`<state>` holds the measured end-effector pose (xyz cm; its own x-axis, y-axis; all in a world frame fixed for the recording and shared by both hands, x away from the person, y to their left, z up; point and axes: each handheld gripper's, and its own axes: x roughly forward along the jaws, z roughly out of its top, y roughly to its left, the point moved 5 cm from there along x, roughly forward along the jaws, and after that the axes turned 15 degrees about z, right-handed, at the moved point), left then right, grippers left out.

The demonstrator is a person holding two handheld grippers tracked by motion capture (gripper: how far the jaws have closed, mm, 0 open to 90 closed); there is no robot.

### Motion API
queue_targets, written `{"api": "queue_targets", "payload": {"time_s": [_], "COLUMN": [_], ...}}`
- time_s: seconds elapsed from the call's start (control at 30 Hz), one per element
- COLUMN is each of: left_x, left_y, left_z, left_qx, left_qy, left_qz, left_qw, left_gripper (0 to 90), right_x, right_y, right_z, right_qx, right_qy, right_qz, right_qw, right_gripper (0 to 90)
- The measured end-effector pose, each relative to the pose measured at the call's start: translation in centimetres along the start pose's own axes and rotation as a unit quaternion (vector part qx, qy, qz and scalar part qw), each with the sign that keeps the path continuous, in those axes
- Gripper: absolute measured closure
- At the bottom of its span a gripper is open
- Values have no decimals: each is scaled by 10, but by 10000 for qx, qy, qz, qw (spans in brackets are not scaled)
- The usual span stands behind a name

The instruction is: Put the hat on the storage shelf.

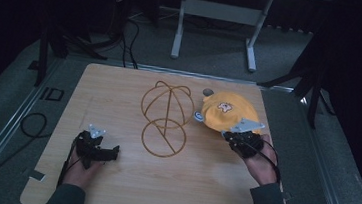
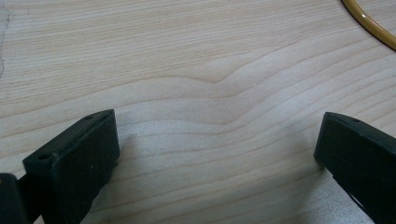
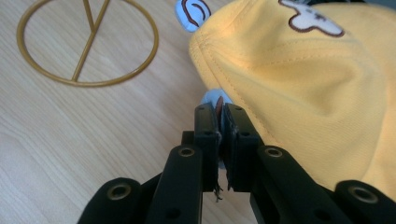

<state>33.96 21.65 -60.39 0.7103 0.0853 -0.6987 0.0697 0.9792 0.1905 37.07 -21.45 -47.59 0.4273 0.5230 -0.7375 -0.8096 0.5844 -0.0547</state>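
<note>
One cap: yellow cap (image 1: pixel 228 111) is lying near the counter's (image 1: pixel 110 185) far right corner, a white patch showing on top.
Right gripper: right gripper (image 1: pixel 240 134) is clenching the yellow cap's near edge, jaws pressed together on it.
Wire stand: gold wire stand (image 1: pixel 165 118) is sitting just left of the cap, mid-counter.
Left gripper: left gripper (image 1: pixel 109 153) is resting released near the near left corner, jaws wide apart over bare wood.
</note>
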Motion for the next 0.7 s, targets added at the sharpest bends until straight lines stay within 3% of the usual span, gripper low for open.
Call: {"api": "queue_targets", "payload": {"time_s": [0.13,0.23,0.47,0.7], "left_x": [0,0,0,0], "left_y": [0,0,0,0], "left_z": [0,0,0,0], "left_qx": [6,7,29,40], "left_qy": [8,9,18,22], "left_qz": [-4,-4,-7,-7], "left_qw": [10000,10000,10000,10000], "left_gripper": [2,2,2,2], "right_x": [-7,-12,-18,-35], "right_y": [-1,0,0,-1], "right_z": [7,12,18,21], "right_qx": [-34,30,32,90], "right_qy": [-68,-250,-339,-486], "right_qz": [-31,145,73,-11], "right_qw": [10000,9996,9994,9988], "right_gripper": [852,852,852,849]}}
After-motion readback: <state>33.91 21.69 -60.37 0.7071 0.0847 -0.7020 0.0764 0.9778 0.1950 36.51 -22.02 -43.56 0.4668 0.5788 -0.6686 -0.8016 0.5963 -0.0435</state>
